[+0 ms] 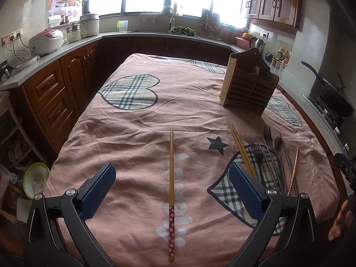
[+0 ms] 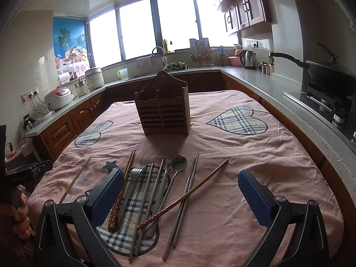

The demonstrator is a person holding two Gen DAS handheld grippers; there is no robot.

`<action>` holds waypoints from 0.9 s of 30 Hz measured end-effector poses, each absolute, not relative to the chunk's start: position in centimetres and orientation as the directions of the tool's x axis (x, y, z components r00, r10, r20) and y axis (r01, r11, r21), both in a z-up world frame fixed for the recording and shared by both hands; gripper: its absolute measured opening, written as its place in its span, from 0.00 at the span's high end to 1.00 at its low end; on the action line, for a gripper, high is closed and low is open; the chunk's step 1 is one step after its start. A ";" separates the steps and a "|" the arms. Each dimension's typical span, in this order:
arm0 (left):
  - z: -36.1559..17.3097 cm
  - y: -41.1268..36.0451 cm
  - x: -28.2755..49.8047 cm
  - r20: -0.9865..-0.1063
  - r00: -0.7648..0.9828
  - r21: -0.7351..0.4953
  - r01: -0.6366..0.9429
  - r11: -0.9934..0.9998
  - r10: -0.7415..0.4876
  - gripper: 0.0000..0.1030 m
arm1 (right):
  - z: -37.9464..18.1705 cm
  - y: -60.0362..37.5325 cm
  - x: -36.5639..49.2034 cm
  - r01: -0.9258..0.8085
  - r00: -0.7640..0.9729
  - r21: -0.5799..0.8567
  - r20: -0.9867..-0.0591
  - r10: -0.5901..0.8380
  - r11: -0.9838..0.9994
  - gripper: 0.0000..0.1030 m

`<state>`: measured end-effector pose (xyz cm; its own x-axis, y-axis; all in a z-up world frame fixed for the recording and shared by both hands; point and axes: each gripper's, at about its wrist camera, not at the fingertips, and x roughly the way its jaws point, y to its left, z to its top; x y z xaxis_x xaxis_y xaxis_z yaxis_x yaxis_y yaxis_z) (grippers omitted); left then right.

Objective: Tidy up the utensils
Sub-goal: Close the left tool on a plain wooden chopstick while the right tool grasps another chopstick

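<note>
Both claws [image 1: 172,191] [image 2: 181,197] agape (empty)

A home kitchen: sink [image 2: 175,66], rice cooker [image 2: 58,99], wooden cabinets [image 2: 244,6].

No text can be read for certain. The black device [image 2: 21,176] at the left edge of the right wrist frame carries small pale lettering, too blurred to make out; the appliances at upper left show no legible labels

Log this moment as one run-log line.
stage: start | left gripper: open, over lone chopstick | right gripper: open, over utensil pile | holder: upright on cloth
</note>
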<state>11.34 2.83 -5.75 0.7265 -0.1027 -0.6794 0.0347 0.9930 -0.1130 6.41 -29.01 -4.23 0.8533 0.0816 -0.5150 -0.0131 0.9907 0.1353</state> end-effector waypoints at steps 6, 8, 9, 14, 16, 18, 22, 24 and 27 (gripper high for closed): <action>-8.0 2.5 15.0 -0.754 0.649 -0.059 0.091 0.994 -0.104 0.10 | -6.5 -31.6 11.1 0.036 0.775 0.212 -0.623 0.107 0.977 0.23; -8.4 2.6 16.1 -0.767 0.632 -0.058 0.105 0.993 -0.112 0.13 | -7.6 -32.9 12.9 0.074 0.739 0.249 -0.664 0.115 0.966 0.33; -8.6 2.7 16.7 -0.776 0.620 -0.056 0.112 0.992 -0.113 0.15 | -8.3 -33.5 13.9 0.093 0.718 0.266 -0.685 0.120 0.959 0.40; -9.7 2.8 19.7 -0.813 0.565 -0.070 0.142 0.987 -0.139 0.23 | -10.7 -35.4 17.4 0.168 0.637 0.295 -0.760 0.125 0.941 0.56; -10.2 2.7 20.8 -0.829 0.542 -0.062 0.153 0.986 -0.136 0.26 | -11.3 -35.6 18.3 0.179 0.616 0.289 -0.778 0.122 0.941 0.57; -10.7 2.4 21.7 -0.843 0.520 -0.058 0.172 0.983 -0.141 0.31 | -11.9 -35.7 19.2 0.183 0.593 0.284 -0.796 0.125 0.941 0.61; -11.8 1.6 23.1 -0.871 0.462 -0.077 0.211 0.974 -0.169 0.53 | -12.8 -35.7 20.5 0.185 0.549 0.270 -0.826 0.129 0.945 0.68; -12.2 1.0 23.5 -0.879 0.446 -0.068 0.231 0.971 -0.168 0.65 | -12.7 -35.6 21.0 0.180 0.543 0.254 -0.832 0.119 0.950 0.72; -12.3 0.0 23.4 -0.877 0.458 -0.025 0.260 0.965 -0.146 0.70 | -12.6 -35.3 21.9 0.176 0.527 0.231 -0.843 0.107 0.957 0.81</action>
<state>23.42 0.00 -12.33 0.4579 -0.1463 -0.8769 0.2602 0.9652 -0.0252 21.94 -35.31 -12.63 0.5270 0.1065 -0.8432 0.1762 0.9569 0.2310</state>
